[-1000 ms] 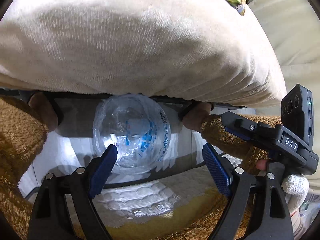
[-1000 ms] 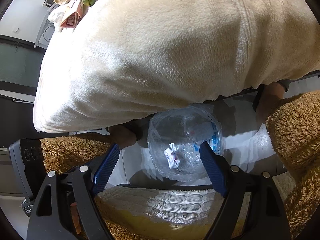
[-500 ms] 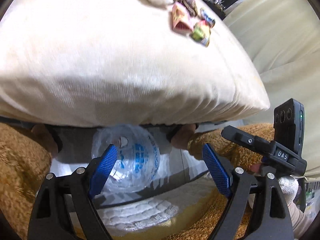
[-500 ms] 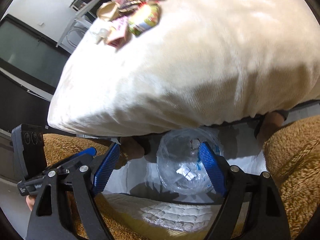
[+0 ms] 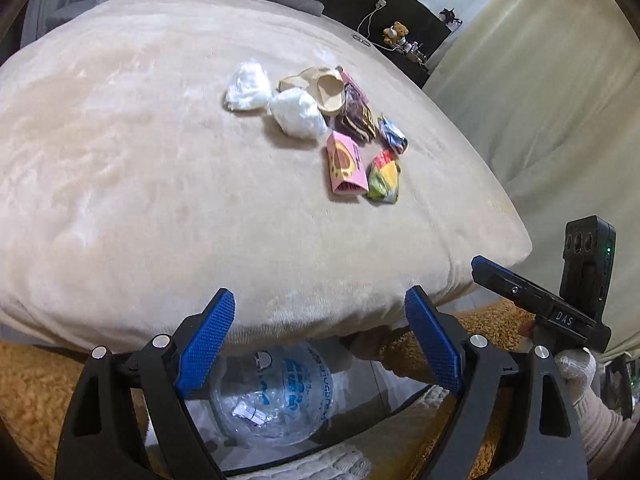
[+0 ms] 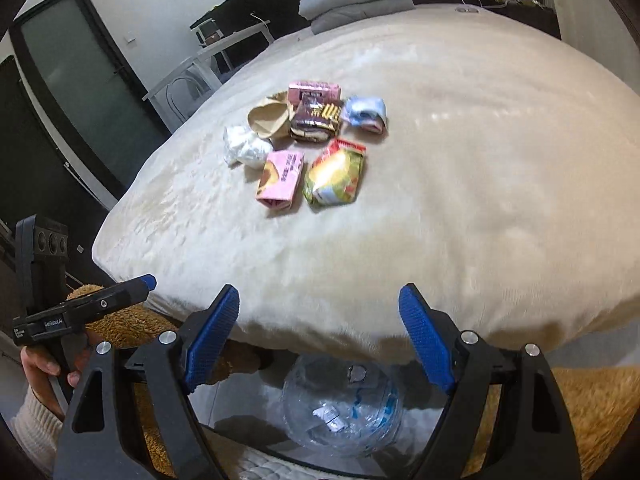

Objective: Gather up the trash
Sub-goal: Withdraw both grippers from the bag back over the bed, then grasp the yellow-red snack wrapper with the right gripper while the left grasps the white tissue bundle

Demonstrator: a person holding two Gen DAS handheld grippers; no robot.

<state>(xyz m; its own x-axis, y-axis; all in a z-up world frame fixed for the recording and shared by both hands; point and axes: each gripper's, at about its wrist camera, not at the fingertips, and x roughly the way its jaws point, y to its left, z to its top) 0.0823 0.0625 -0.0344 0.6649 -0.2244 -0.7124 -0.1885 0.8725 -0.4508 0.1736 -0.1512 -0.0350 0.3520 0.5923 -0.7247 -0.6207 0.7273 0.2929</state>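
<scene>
Trash pile (image 5: 340, 128) sits bunched mid-bed on the cream blanket (image 5: 140, 200), far side of both grippers, nothing picked yet. In it: 2 white crumpled wads (image 5: 248, 88), a tan paper cup (image 5: 330, 94) on its side, a dark brown snack wrapper (image 5: 356, 120), a pink box (image 5: 346, 164), a yellow-green packet (image 5: 385, 178), a small blue-white wrapper (image 5: 392, 136). Items touch or overlap, probably dumped together as 1 staged heap.

Clear plastic bag (image 5: 276, 396) with blue print sits low, under the bed edge between the person's fuzzy brown legs (image 5: 36, 392); likely the collection bag, parked right below so drops are short. A small scrap of paper is already inside.

Left gripper (image 5: 320, 340): jaws wide apart, nothing between the blue pads (image 5: 204, 336), aimed over the blanket edge toward the pile. Right gripper (image 6: 320, 336): same, spread and empty. Both well short of the trash; my read is a pre-reach pose.

View differences: the left wrist view shows both wads clearly apart, plus the right gripper body and a white-gloved hand (image 5: 576, 368) at its right edge, curtain (image 5: 560, 100) behind. The right wrist view shows a second pink box (image 6: 314, 92) behind the brown wrapper, barely a sliver in the other view, the yellow-green packet's full face, and the left hand bare-fingered (image 6: 44, 364) on its handle.
</scene>
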